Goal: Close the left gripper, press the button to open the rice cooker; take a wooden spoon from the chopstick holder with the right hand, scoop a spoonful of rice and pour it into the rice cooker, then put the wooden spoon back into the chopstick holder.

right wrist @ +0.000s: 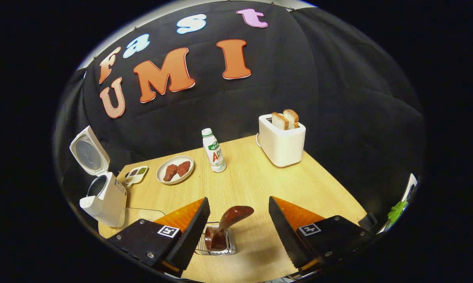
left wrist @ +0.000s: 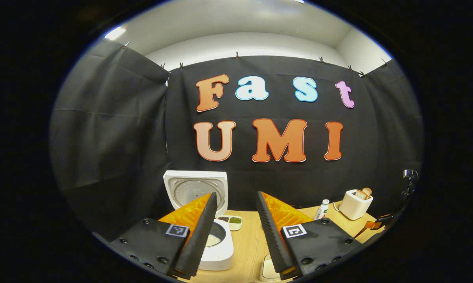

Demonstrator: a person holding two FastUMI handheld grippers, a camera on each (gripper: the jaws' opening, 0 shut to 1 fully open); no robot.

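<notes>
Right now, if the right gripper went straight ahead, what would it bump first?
Probably the wooden spoon standing in the chopstick holder; it sits between the open fingers of the right gripper, though depth is unclear.

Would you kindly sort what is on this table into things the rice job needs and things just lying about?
Needed: rice cooker, lid open; wooden spoon standing in the chopstick holder.
Lying about: toaster with bread, bottle, plate of meat, small condiment tray.

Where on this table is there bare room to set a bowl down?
Bare wood lies between the bottle, the toaster and the chopstick holder, and along the right edge. The left end is crowded: rice cooker, condiment dish, plate of meat.
</notes>
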